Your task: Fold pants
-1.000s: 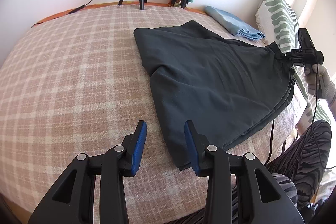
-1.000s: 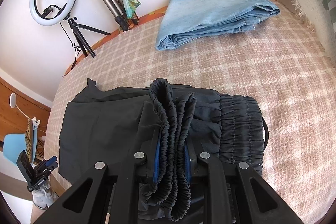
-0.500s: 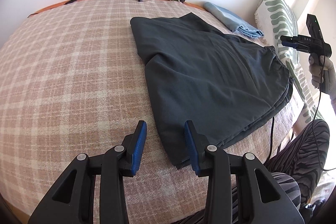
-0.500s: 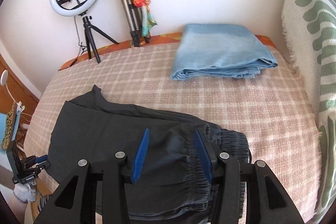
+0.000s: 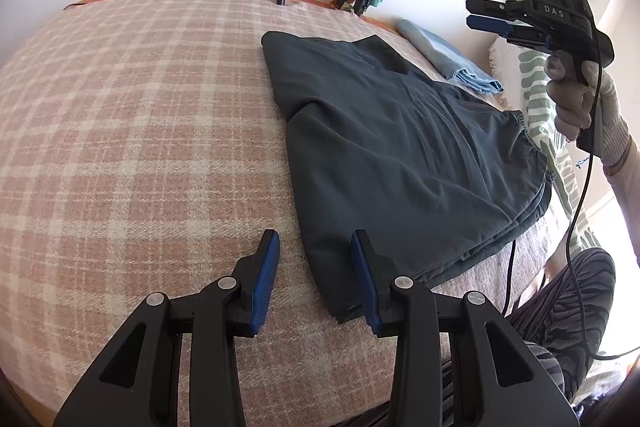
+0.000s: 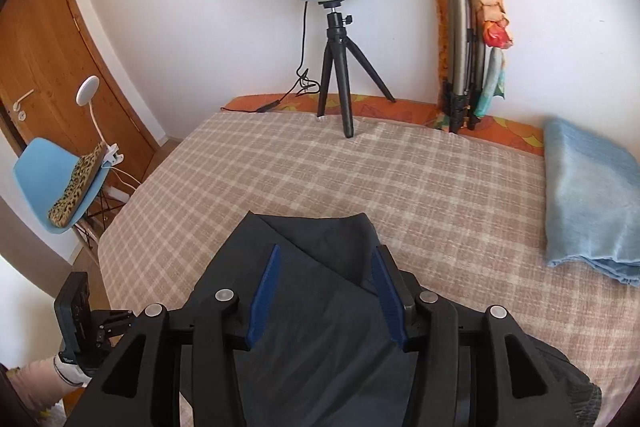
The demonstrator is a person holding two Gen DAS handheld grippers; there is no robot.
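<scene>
Dark grey pants [image 5: 404, 163] lie folded on the plaid bedspread [image 5: 140, 131], waistband at the right, hems at the far left. My left gripper [image 5: 314, 263] is open and empty, low at the near corner of the pants. My right gripper [image 6: 324, 263] is open and empty, raised above the pants [image 6: 312, 319]. It also shows in the left wrist view [image 5: 486, 15], held high in a gloved hand at the upper right.
A folded light blue garment [image 6: 588, 203] lies at the far right of the bed. A ring light on a tripod [image 6: 338, 83] and a folded tripod [image 6: 464, 39] stand at the far edge by the wall. A patterned pillow [image 5: 536, 95] is at right. A blue chair [image 6: 60, 183] stands beside the bed.
My right gripper let go of the elastic waistband, opened and rose up above the pants. The waistband now lies flat. My left gripper stayed open near the pants' near corner.
</scene>
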